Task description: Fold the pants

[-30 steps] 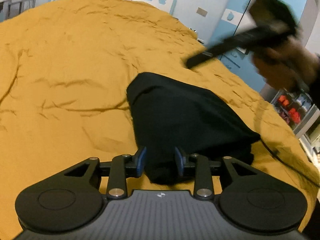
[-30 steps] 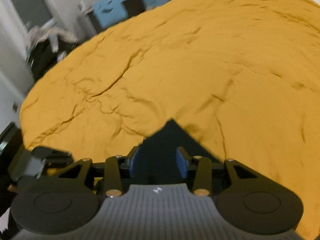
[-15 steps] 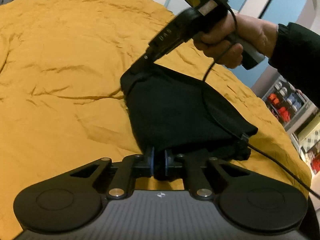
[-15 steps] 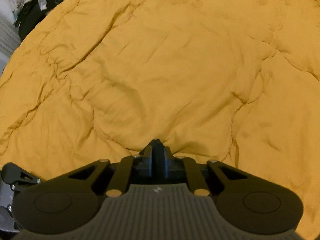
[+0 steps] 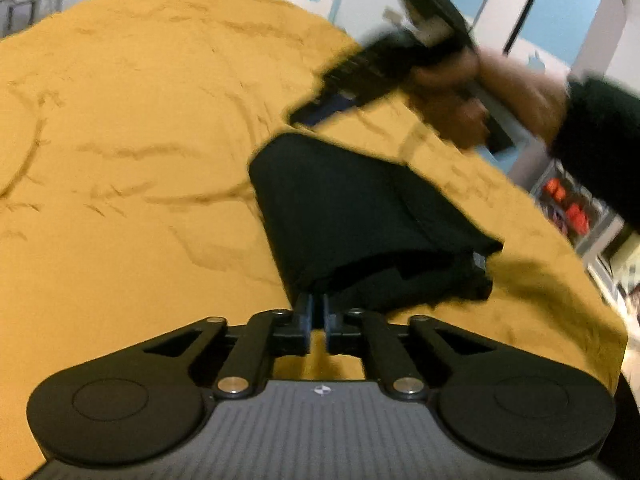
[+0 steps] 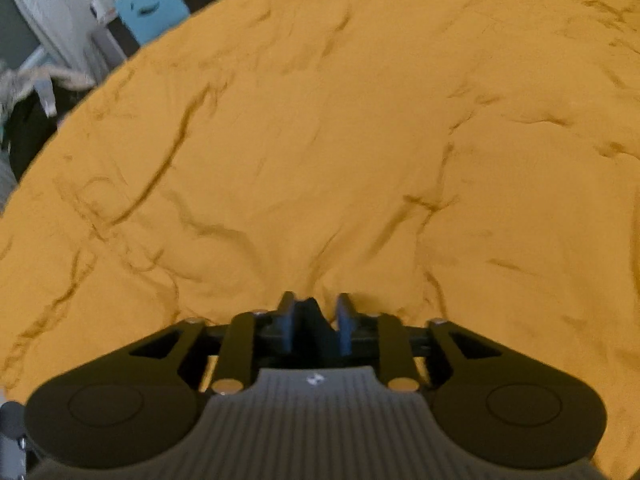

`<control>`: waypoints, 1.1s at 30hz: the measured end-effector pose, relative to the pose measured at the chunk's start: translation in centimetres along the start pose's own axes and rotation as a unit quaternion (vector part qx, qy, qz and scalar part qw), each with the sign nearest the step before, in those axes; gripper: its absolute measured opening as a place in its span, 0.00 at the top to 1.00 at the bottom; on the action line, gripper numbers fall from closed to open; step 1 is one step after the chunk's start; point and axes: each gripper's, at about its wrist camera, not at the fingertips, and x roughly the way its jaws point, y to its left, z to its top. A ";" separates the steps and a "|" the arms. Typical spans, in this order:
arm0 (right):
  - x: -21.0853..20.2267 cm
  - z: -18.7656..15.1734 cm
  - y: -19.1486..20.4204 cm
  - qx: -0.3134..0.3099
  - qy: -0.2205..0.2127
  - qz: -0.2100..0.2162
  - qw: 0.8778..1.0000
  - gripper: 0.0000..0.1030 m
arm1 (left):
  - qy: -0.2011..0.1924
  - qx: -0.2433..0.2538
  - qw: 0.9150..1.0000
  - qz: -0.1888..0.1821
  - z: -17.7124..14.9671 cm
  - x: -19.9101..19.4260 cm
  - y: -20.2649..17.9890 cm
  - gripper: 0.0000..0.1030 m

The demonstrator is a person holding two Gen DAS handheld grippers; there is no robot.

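Note:
The black pants (image 5: 352,216) lie folded in a compact stack on the mustard-yellow bed cover (image 5: 120,160). My left gripper (image 5: 316,308) is shut on the near corner of the top layer, which lifts off the layers below. In the left wrist view my right gripper (image 5: 316,114) hovers blurred just above and beyond the far corner of the pants, apart from the fabric. In the right wrist view that gripper (image 6: 316,312) has its jaws partly apart, with a small dark tip of cloth (image 6: 310,308) showing between them.
The bed cover (image 6: 320,140) is wrinkled all around. Blue and white cabinets (image 5: 552,20) stand beyond the bed at the right, with shelves holding red items (image 5: 568,208). A blue box (image 6: 152,8) and dark clutter (image 6: 28,120) lie past the bed's far edge.
My left gripper stays shut on the near corner and has lifted it slightly. My right gripper has opened, let go of the far corner and risen off the pants.

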 end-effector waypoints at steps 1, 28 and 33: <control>-1.4 -0.8 -0.4 0.006 -0.007 0.001 1.000 0.60 | -0.003 -0.003 1.000 0.000 0.3 -0.4 0.2 0.77; -8.0 -19.4 -15.0 0.316 -0.037 0.161 0.934 0.23 | 0.152 -0.246 0.956 -0.053 8.0 10.4 6.3 0.16; -5.0 -19.6 -15.3 0.329 -0.026 0.199 0.923 0.22 | 0.162 -0.285 0.940 -0.096 7.0 12.2 7.5 0.13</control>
